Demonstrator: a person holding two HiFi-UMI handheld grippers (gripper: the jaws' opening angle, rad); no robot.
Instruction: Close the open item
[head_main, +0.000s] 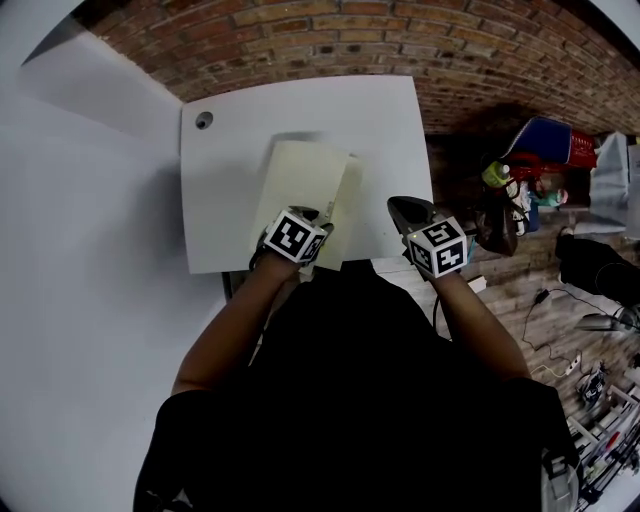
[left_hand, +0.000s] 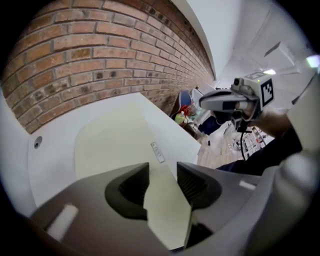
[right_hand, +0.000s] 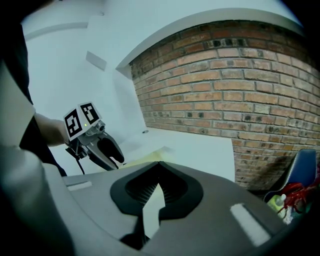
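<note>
Head view: left gripper (head_main: 322, 218) fingers (left_hand: 131, 186) apart over folder (head_main: 300, 185), right gripper (head_main: 398, 207) fingers together, brick wall (head_main: 400, 40) beyond.

Soft, even light fills your views; the white table (left_hand: 55, 147) ahead of your left gripper (left_hand: 163, 175) shows bright. Fisheye bends the edges into dark corners, and the jaws nearest you blur.

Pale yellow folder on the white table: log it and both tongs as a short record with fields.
item: pale yellow flat folder
place: white table, near its front edge
state: lies flat, cover apparently down
left tongs: open, folder's near edge showing between them
right tongs: shut, empty, right of the folder
also: grey round grommet at the table's far left corner
</note>
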